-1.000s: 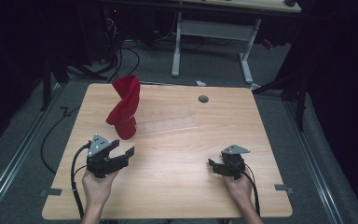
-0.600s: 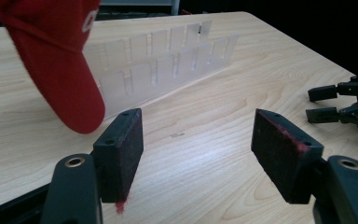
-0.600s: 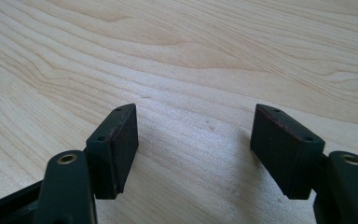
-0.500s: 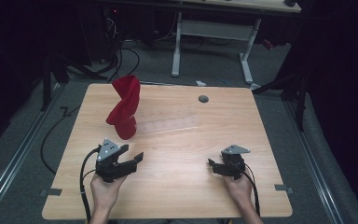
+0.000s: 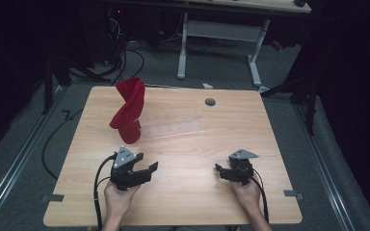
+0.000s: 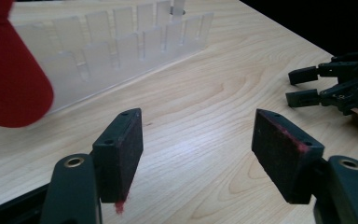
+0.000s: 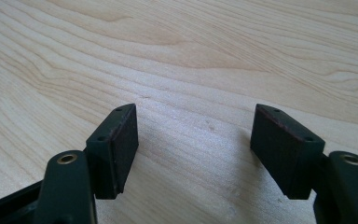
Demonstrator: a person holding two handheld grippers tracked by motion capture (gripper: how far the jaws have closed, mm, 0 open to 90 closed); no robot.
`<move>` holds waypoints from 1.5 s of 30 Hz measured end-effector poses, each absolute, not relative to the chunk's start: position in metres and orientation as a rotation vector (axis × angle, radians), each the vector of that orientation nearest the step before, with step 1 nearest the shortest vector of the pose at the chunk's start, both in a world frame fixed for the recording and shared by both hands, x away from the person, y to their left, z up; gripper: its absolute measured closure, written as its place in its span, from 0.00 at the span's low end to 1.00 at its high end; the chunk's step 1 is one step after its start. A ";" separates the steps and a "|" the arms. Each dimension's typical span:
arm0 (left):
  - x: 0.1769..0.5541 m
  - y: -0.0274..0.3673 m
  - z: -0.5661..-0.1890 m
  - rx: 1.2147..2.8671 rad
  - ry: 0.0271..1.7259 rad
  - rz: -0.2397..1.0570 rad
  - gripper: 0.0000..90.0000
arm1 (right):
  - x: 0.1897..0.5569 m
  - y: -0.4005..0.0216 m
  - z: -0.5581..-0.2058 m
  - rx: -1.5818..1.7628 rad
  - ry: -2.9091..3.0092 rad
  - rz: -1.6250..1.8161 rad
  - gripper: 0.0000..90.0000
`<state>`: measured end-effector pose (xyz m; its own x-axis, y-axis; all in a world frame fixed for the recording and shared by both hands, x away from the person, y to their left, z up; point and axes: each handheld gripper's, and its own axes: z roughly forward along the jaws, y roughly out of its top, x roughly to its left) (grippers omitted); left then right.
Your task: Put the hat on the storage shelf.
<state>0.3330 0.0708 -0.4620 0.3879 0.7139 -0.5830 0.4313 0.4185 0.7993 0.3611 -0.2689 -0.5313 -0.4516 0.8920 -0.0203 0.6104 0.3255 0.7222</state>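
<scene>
1. A pale wooden table (image 5: 183, 144) takes up the middle of the high view, with dark floor and cables around it.
2. The left gripper (image 5: 144, 169) sits in the lower left part of the table, held in the person's left hand (image 5: 118, 199); its jaws stand wide apart with nothing between them.
3. In the left gripper view those jaws frame bare wood at the bottom of the frame, and a few red fibres cling to the pads.
4. The right gripper (image 5: 220, 170) lies in the lower right part of the table, held by the right hand (image 5: 247, 195). Its jaws are also spread, empty, over bare wood grain in the right gripper view.
5. A red cloth (image 5: 127, 110) stands twisted and upright in the upper left of the table, its base resting on the wood.
6. A clear plastic rack (image 5: 173, 126) with slotted dividers lies just right of the cloth, near the table's centre; the left gripper view shows it across the upper frame, the cloth touching its left end.
7. A small dark round grommet (image 5: 210, 102) sits near the table's far edge.
</scene>
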 end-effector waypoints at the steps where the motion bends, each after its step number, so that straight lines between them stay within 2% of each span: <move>1: 0.333 0.069 -0.463 1.203 1.239 0.241 0.38 | 0.361 -0.269 -0.531 1.327 2.180 0.915 0.36; 9: 0.336 0.052 -0.477 1.228 1.255 0.200 0.39 | 0.361 -0.269 -0.531 1.327 2.180 0.914 0.36; 22: 0.341 0.039 -0.499 1.285 1.288 0.224 0.39 | 0.361 -0.269 -0.531 1.329 2.179 0.915 0.36; 30: 0.348 0.034 -0.516 1.315 1.318 0.260 0.39 | 0.361 -0.269 -0.531 1.332 2.181 0.915 0.35; 45: 0.357 0.026 -0.539 1.404 1.319 0.404 0.38 | 0.360 -0.269 -0.531 1.331 2.181 0.914 0.35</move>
